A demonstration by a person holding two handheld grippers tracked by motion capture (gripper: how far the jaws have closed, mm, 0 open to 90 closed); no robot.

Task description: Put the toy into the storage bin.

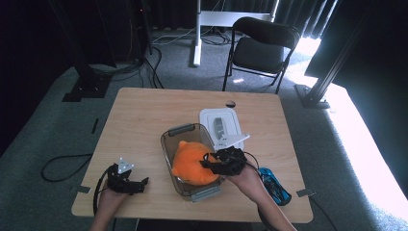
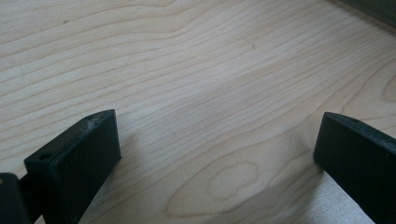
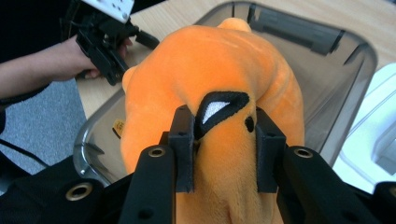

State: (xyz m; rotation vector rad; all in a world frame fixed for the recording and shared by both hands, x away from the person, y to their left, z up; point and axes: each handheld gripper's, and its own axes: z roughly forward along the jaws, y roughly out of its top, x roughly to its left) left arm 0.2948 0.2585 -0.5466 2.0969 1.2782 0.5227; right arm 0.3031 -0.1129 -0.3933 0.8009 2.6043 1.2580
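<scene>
An orange plush toy (image 1: 192, 163) lies in a clear plastic bin (image 1: 169, 139) at the table's middle. My right gripper (image 1: 208, 161) is shut on the toy. In the right gripper view its two black jaws pinch the orange fabric (image 3: 224, 140) beside a black and white eye patch (image 3: 219, 106), over the bin (image 3: 345, 60). My left gripper (image 1: 143, 182) rests near the table's front left corner with its jaws wide apart. Bare wood (image 2: 210, 116) lies between its fingers (image 2: 79, 154), and nothing is in them.
The bin's white lid (image 1: 208, 120) lies flat behind the bin with a grey handle on top. A blue object (image 1: 274, 185) sits by my right forearm near the front right edge. A black folding chair (image 1: 262, 45) stands beyond the table.
</scene>
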